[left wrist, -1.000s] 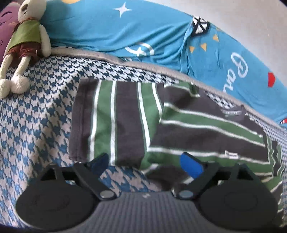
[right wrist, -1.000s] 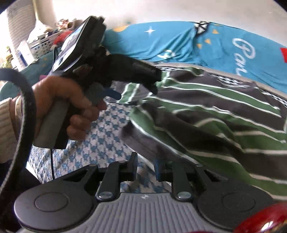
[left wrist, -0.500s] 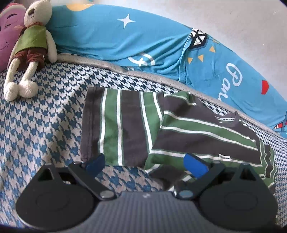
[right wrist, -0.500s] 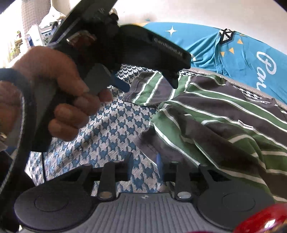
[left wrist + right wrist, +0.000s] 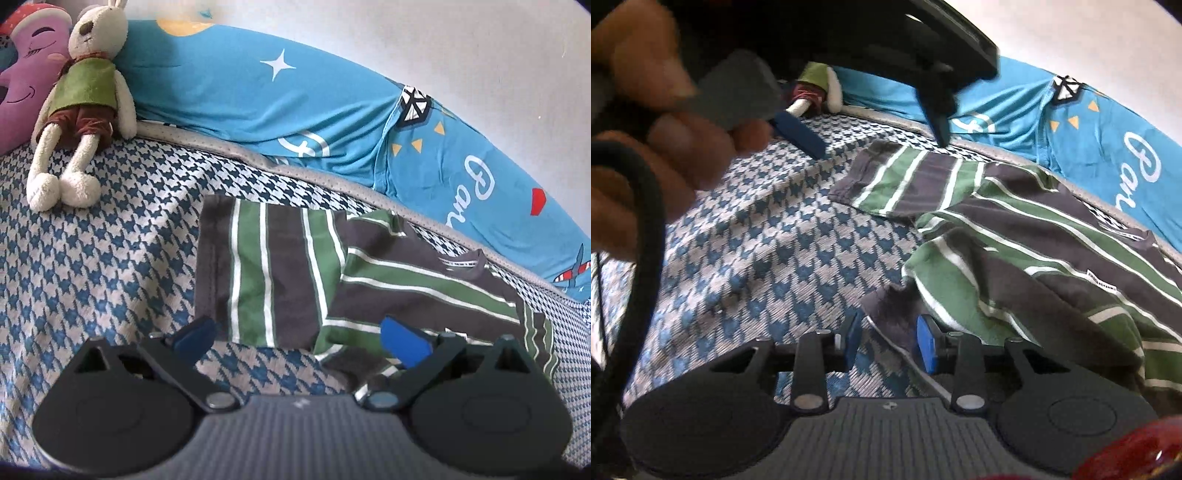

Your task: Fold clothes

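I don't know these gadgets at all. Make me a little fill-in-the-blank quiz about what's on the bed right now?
1. The striped T-shirt has dark grey, white and ____ stripes.
2. The plush rabbit wears a green top and ____ shorts.
3. The bedcover under the T-shirt has a blue and white ____ pattern.
4. In the right wrist view, a corner of the T-shirt lies ____ the two blue pads of the right tool.

Missing words: green; brown; houndstooth; between

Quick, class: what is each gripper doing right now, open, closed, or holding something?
Left gripper: open, holding nothing.
Right gripper: jaws apart, a dark corner of the striped shirt between the pads, not pinched.
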Demonstrator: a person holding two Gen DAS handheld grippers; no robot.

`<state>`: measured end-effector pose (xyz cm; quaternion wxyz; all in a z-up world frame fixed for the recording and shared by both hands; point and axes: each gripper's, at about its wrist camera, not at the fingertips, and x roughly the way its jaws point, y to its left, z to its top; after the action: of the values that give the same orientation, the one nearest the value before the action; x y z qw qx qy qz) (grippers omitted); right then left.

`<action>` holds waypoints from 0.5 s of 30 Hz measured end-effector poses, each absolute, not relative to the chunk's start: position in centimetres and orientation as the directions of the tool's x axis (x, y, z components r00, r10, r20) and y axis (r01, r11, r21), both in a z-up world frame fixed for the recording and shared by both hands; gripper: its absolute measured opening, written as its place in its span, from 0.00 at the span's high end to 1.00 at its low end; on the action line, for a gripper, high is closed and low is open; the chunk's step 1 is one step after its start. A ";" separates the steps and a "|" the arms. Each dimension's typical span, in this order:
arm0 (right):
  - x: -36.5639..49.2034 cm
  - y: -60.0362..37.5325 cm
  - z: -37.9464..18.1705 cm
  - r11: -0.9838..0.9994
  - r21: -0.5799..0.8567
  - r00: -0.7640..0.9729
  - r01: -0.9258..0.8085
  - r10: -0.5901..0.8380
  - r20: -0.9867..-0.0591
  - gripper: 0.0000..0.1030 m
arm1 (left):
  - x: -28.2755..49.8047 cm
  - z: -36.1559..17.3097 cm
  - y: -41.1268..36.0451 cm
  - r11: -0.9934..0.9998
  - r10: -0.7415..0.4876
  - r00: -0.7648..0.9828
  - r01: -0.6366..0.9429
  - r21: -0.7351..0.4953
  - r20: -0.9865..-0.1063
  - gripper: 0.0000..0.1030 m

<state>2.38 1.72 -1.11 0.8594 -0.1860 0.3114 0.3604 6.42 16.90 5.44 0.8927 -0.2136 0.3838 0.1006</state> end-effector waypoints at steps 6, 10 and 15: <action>2.8 1.8 -1.2 0.694 -0.093 0.568 -0.714 0.497 -0.656 0.85 | 6.0 5.6 17.4 0.888 0.014 0.688 -0.342 -0.308 -0.725 0.02; 3.4 1.5 -1.1 0.707 -0.079 0.567 -0.703 0.490 -0.662 0.92 | 5.8 5.7 17.6 0.886 0.021 0.689 -0.348 -0.305 -0.725 0.03; 2.7 0.8 0.4 0.679 0.005 0.513 -0.734 0.560 -0.651 0.92 | 5.5 5.9 17.8 0.881 0.030 0.694 -0.358 -0.309 -0.719 0.03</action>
<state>2.69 0.75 0.40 0.8590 -0.1369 0.3186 0.3766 5.53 17.84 5.95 0.8941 -0.2185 0.3756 0.1084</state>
